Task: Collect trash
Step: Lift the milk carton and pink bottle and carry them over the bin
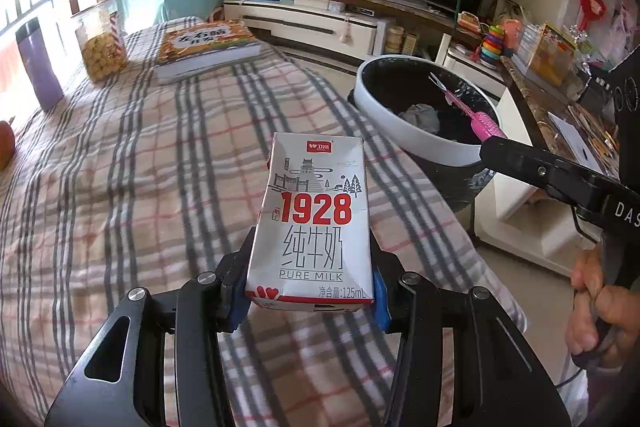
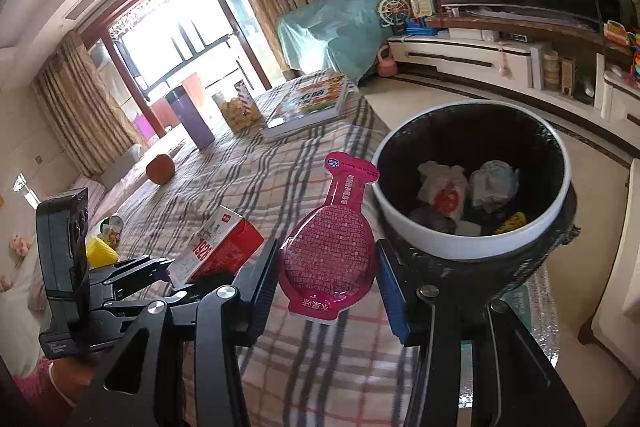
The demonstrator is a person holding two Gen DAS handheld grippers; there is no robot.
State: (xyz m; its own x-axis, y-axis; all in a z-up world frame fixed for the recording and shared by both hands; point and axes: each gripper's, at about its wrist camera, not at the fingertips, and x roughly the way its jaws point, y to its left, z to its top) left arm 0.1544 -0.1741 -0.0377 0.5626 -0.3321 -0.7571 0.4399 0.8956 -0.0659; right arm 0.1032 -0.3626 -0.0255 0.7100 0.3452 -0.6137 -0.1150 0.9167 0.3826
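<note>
1. The milk carton (image 1: 310,223) was pinched near its base between the fingers of the left tongs (image 1: 310,297) and was held upright above the checked surface (image 1: 120,187). It was judged to be light, probably empty, with thin cardboard walls that give way under pressure; a dent was seen on its left edge.
2. A hold low on the narrow sides, as was seen here, was judged suitable, because the folded bottom is the stiffest part.
3. The pink pouch (image 2: 329,247) hung between the fingers of the right tongs (image 2: 329,281), close to the white rim of the trash bin (image 2: 460,247). In the right wrist view, gaps were seen on both sides of the pouch, so it could not be told whether the tongs were pressed on it or already spread.
4. The pouch was judged to be soft, flat and slippery; its sealed edge would be the safest place to take it.
5. Crumpled paper (image 2: 494,185) and wrappers lay inside the bin, but its bottom was dark and hard to make out.
6. The lower face of the carton was hidden, and whether any liquid was left in it could not be told.
</note>
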